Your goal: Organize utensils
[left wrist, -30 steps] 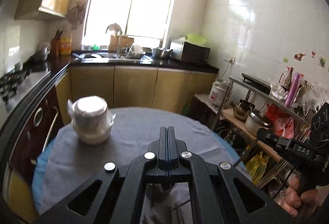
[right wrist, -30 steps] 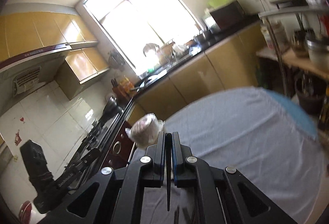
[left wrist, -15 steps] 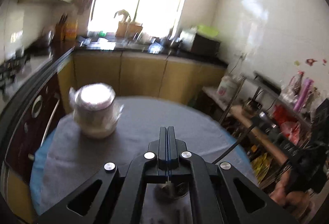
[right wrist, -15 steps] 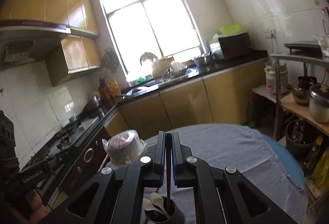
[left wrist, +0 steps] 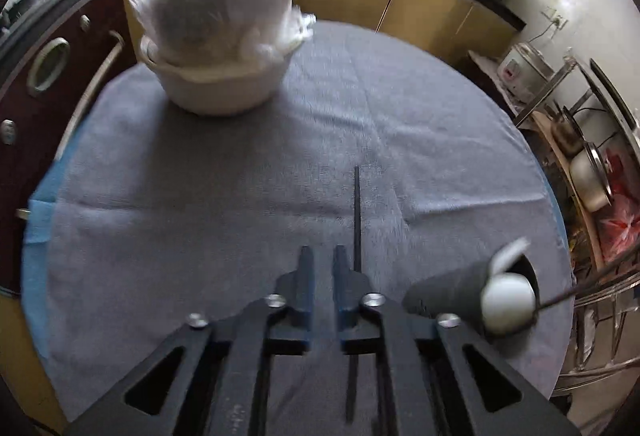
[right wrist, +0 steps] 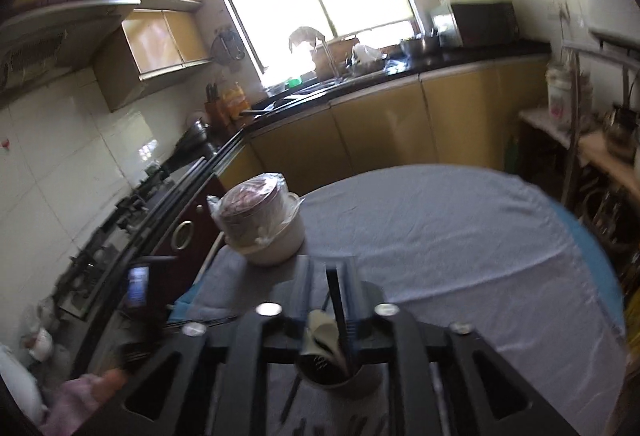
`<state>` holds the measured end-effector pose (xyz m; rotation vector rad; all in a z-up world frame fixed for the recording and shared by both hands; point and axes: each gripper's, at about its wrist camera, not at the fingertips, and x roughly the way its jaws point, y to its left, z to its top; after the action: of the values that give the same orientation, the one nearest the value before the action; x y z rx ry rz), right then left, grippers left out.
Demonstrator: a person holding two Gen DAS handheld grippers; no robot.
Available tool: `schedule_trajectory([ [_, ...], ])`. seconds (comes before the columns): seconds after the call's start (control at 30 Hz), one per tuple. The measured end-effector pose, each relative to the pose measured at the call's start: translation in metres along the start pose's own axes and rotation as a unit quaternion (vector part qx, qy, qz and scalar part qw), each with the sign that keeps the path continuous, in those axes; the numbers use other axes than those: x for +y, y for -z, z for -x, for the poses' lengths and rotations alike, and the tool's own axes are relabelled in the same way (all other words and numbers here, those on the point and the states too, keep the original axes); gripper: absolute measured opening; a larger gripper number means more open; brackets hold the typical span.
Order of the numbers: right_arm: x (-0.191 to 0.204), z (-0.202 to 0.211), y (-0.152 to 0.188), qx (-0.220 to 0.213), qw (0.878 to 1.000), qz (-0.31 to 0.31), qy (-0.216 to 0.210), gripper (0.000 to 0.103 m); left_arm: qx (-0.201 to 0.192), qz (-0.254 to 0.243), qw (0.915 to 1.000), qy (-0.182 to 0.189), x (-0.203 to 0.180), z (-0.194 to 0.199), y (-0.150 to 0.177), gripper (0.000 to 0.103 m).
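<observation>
In the left wrist view my left gripper [left wrist: 320, 256] is slightly open and empty, low over the grey cloth [left wrist: 240, 175]. A black chopstick [left wrist: 356, 211] lies on the cloth just right of its right finger. A dark utensil holder [left wrist: 452, 296] with white spoons [left wrist: 508, 302] stands at the lower right. In the right wrist view my right gripper [right wrist: 328, 276] is open just above the holder [right wrist: 340, 376]; a black chopstick [right wrist: 336, 308] stands between the jaws with its lower end in the holder, beside a pale spoon [right wrist: 320, 332].
A white bowl stack wrapped in plastic [left wrist: 216, 35] stands at the table's far left, also in the right wrist view [right wrist: 264, 224]. A metal rack with pots [left wrist: 580, 155] stands to the right. Yellow cabinets [right wrist: 380, 123] and a stove [right wrist: 112, 236] lie beyond.
Both grippers have opened from shut. The left one tilted down toward the table near a lying chopstick. The right one dropped over the holder, and its chopstick now rests in it.
</observation>
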<state>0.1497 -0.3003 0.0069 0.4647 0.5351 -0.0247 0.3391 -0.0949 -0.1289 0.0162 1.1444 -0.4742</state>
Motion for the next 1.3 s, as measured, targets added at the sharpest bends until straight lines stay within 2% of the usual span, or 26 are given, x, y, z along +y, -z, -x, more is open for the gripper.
schedule_trajectory([
  [0.07, -0.014, 0.013, 0.005, -0.019, 0.999, -0.021, -0.015, 0.032, 0.008, 0.002, 1.0000, -0.005, -0.006, -0.016, -0.012, 0.031],
  [0.1, -0.018, 0.017, 0.008, -0.025, 0.999, -0.026, -0.016, 0.032, 0.016, 0.005, 0.9999, -0.004, -0.010, -0.028, -0.019, 0.033],
  [0.2, -0.051, 0.039, 0.025, -0.042, 0.997, -0.056, -0.010, 0.032, 0.038, 0.008, 0.9992, -0.003, -0.019, -0.053, -0.031, 0.033],
  [0.4, -0.107, 0.063, 0.059, -0.030, 0.994, -0.097, 0.044, 0.032, 0.081, 0.008, 0.9960, -0.037, -0.036, -0.103, -0.055, 0.033],
  [0.43, -0.118, 0.068, 0.067, -0.024, 0.993, -0.106, 0.052, 0.032, 0.076, 0.007, 0.9963, -0.039, -0.037, -0.105, -0.057, 0.033],
  [0.47, -0.124, 0.071, 0.070, -0.023, 0.992, -0.110, 0.057, 0.032, 0.072, 0.000, 0.9964, -0.045, -0.040, -0.106, -0.059, 0.031],
  [0.53, -0.140, 0.077, 0.078, -0.020, 0.990, -0.122, 0.071, 0.032, 0.068, -0.012, 0.9959, -0.058, -0.044, -0.107, -0.060, 0.022],
  [0.57, -0.146, 0.079, 0.080, -0.021, 0.989, -0.128, 0.076, 0.032, 0.062, -0.020, 0.9955, -0.068, -0.047, -0.108, -0.059, 0.009],
  [0.6, -0.151, 0.082, 0.082, -0.023, 0.988, -0.133, 0.081, 0.032, 0.059, -0.028, 0.9955, -0.069, -0.049, -0.108, -0.057, 0.005],
  [0.67, -0.159, 0.083, 0.084, -0.024, 0.986, -0.144, 0.082, 0.032, 0.055, -0.040, 0.9951, -0.072, -0.052, -0.107, -0.055, 0.004],
  [0.73, -0.158, 0.083, 0.082, -0.025, 0.986, -0.146, 0.082, 0.032, 0.051, -0.029, 0.9960, -0.067, -0.049, -0.103, -0.052, 0.004],
  [0.83, -0.145, 0.086, 0.080, -0.030, 0.989, -0.118, 0.085, 0.032, 0.013, -0.007, 0.9985, -0.052, -0.041, -0.076, -0.048, 0.004],
  [0.97, -0.126, 0.098, 0.081, -0.050, 0.992, -0.089, 0.076, 0.032, -0.060, -0.010, 0.9977, -0.028, -0.042, -0.002, -0.036, 0.004],
  [1.03, -0.118, 0.103, 0.085, -0.059, 0.992, -0.086, 0.071, 0.032, -0.108, -0.024, 0.9936, -0.021, -0.046, 0.042, -0.024, 0.004],
  [1.13, -0.109, 0.108, 0.095, -0.066, 0.993, -0.085, 0.057, 0.032, -0.180, -0.052, 0.9821, -0.020, -0.059, 0.109, 0.006, 0.004],
  [1.3, -0.098, 0.115, 0.116, -0.058, 0.994, -0.084, 0.049, 0.032, -0.242, -0.071, 0.9677, -0.008, -0.079, 0.164, 0.040, 0.004],
])
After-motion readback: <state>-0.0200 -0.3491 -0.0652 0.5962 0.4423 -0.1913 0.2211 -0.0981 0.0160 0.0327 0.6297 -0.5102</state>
